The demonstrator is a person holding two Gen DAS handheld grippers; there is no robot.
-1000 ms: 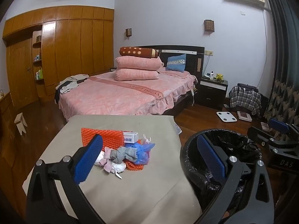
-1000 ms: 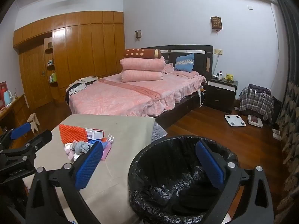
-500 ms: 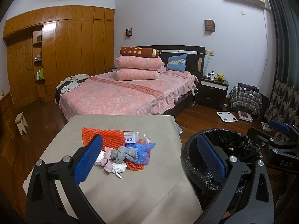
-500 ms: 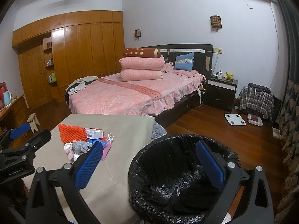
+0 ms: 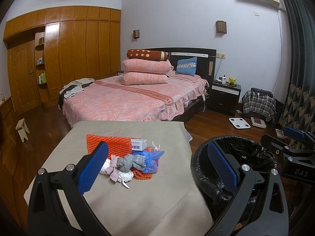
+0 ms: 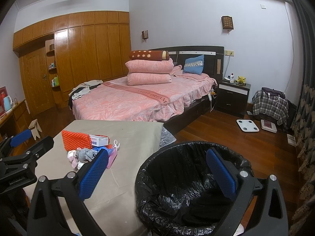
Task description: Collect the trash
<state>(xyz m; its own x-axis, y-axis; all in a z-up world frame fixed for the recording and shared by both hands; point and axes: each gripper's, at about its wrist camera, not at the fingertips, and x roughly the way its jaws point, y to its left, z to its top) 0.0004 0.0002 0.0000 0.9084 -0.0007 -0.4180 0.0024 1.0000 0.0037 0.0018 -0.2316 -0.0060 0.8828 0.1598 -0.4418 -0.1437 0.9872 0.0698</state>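
A small trash pile (image 5: 130, 159) is seen on the tabletop (image 5: 137, 200), just left of the black-lined bin (image 5: 244, 157). Both tongs, left (image 5: 157, 169) and right (image 6: 157, 169), are spread wide and empty. The soft, light scraps are best pinched at the gray rag (image 5: 130, 161).

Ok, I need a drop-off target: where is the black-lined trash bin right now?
The trash bin stands on the floor by the table's right edge, low centre in the right wrist view, lower right in the left wrist view.
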